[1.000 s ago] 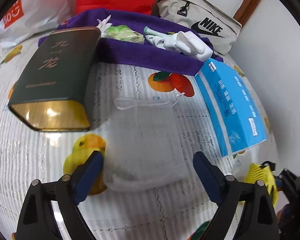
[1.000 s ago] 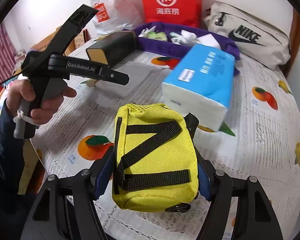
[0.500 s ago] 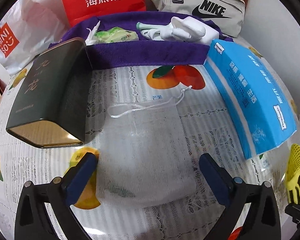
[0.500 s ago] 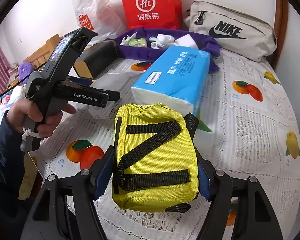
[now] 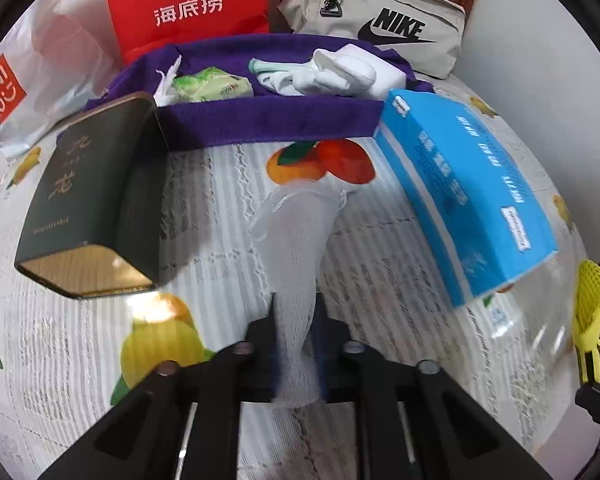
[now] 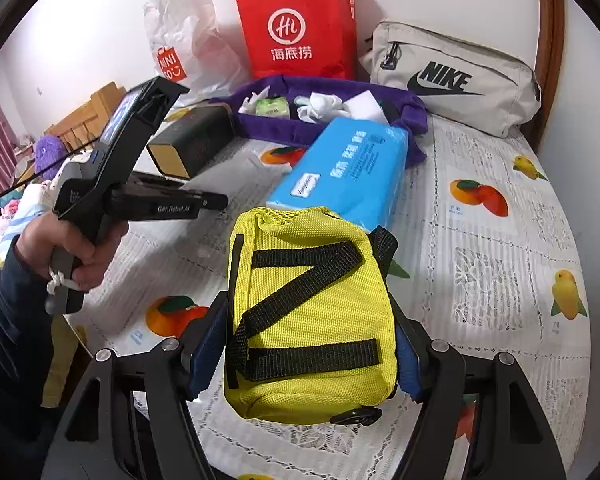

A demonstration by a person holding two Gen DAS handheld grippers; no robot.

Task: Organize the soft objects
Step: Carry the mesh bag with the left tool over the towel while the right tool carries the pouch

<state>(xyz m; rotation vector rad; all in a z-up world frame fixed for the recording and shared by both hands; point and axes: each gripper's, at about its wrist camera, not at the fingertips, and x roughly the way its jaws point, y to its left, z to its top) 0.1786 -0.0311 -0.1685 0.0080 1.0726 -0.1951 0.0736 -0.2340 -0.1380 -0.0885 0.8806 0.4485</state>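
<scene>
My left gripper (image 5: 294, 320) is shut on a white mesh drawstring pouch (image 5: 296, 232), pinched at its near end and bunched up over the tablecloth. My right gripper (image 6: 308, 344) is shut on a yellow pouch with black straps (image 6: 308, 312), held above the table; its edge shows in the left wrist view (image 5: 594, 320). A purple fabric tray (image 5: 268, 124) at the back holds a green packet (image 5: 210, 86) and white soft items (image 5: 340, 72). The left gripper body (image 6: 140, 184) shows in the right wrist view.
A dark tin box (image 5: 88, 200) lies left of the mesh pouch. A blue tissue pack (image 5: 468, 196) lies to its right. A red paper bag (image 5: 188, 0), a white Miniso bag (image 5: 16, 88) and a grey Nike bag (image 5: 380, 20) stand behind the tray.
My left gripper has closed on the mesh pouch, which is now bunched and lifted at its near end. The right gripper still holds the yellow pouch.
</scene>
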